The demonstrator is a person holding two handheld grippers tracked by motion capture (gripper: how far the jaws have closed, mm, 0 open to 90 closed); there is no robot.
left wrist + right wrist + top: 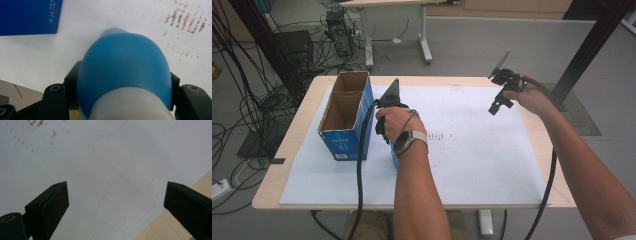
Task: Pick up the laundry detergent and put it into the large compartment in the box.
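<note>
A white sheet [482, 160] covers the table [302, 120]. A blue bottle [125, 72] is clamped in the left claw [393, 142], beside the carton [346, 117]; slippage is possible on its rounded body. The right claw [116, 202] is held wide open, empty.

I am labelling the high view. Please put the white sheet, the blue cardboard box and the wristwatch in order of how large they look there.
1. white sheet, it covers most of the tabletop.
2. blue cardboard box, open on top, at the sheet's left edge.
3. wristwatch, on the left wrist; raised nearer the camera, still plainly the smallest.
</note>
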